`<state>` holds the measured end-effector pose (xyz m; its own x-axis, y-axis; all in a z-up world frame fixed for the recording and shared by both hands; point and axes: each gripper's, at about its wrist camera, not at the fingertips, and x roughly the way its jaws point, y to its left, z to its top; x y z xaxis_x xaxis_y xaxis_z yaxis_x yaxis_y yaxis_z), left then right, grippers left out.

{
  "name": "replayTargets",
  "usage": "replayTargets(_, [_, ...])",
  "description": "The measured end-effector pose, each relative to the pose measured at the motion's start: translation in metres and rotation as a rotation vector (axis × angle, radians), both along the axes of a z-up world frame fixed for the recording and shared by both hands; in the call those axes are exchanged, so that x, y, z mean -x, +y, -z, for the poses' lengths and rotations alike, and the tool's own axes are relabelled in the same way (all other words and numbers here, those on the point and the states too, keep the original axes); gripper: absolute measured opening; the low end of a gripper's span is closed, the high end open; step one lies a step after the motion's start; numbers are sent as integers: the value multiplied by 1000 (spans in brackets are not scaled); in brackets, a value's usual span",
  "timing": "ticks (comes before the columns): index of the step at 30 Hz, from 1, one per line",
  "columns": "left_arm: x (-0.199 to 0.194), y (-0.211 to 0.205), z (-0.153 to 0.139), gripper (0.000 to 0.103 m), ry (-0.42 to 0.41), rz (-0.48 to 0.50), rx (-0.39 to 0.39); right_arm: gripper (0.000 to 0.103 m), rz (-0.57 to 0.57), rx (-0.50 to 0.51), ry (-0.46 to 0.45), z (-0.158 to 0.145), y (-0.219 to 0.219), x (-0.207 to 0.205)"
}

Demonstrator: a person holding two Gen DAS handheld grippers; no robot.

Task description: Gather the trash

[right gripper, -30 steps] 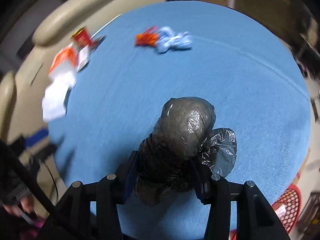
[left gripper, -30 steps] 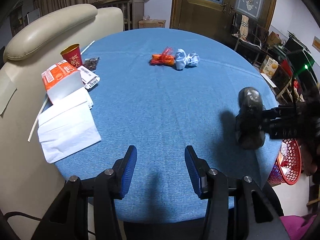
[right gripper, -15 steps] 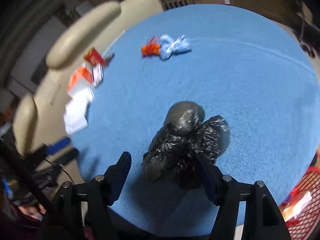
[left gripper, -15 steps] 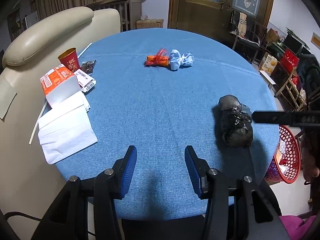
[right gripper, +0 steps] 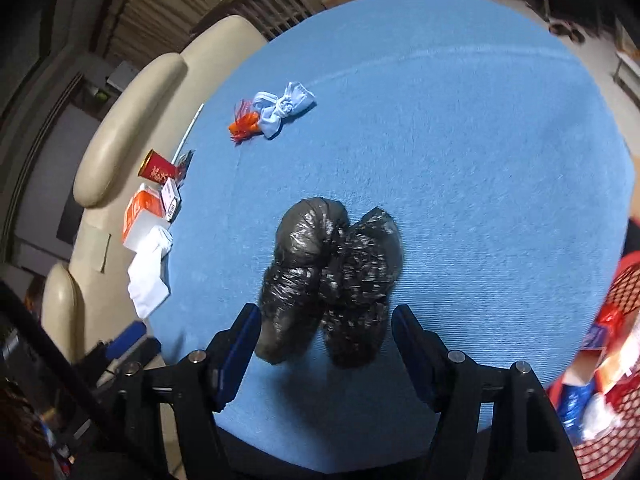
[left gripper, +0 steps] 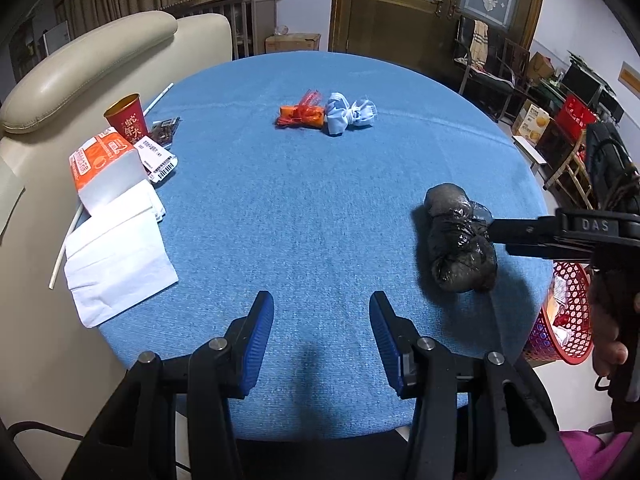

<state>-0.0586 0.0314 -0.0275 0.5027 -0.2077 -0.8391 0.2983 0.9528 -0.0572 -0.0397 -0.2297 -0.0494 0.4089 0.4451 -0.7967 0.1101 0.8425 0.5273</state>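
Note:
A crumpled black plastic bag [right gripper: 330, 276] lies on the round blue table [right gripper: 480, 152], near its right edge in the left wrist view [left gripper: 460, 240]. My right gripper [right gripper: 324, 332] is open, its jaws standing either side of the bag's near end without gripping it. My left gripper [left gripper: 322, 334] is open and empty above the table's near edge. A blue mask [left gripper: 348, 114] and an orange wrapper [left gripper: 300, 114] lie mid-table. A red paper cup [left gripper: 126, 118], an orange-and-white carton [left gripper: 106, 166] and white napkins [left gripper: 116, 256] sit at the left.
A red mesh waste basket [left gripper: 560, 316] with trash in it stands on the floor by the table's right edge; it also shows in the right wrist view [right gripper: 608, 352]. A beige sofa [left gripper: 88, 64] is behind the table's left side. A straw [left gripper: 158, 98] lies near the cup.
My right gripper held the black bag above the table, lowered it onto the cloth near the right edge, then opened. The bag now rests loose between the jaws. The left gripper stayed still.

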Motion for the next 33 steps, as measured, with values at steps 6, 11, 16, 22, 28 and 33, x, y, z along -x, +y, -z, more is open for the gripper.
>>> replayTargets(6, [-1,1,2,51,4,-1,8,71,-2,44,-10,8,23,-16])
replayTargets(11, [0,3,2,51,6,-5,11,60,3,79,-2,17,33,-21])
replayTargets(16, [1,3,0,51,3,-5,9,39,-12,115,-39,13,36,-16])
replayTargets(22, [4,-1,-5,51,-11,5,1,38,-9,147,-96,-3,23,0])
replayTargets(28, [3,-7,-9,51,-19,7,-13,38,34,130,-117,-17,-2,14])
replayTargets(33, [5,-14,-16,51,-36,15,-30,38,38,126,-139,-28,-12,26])
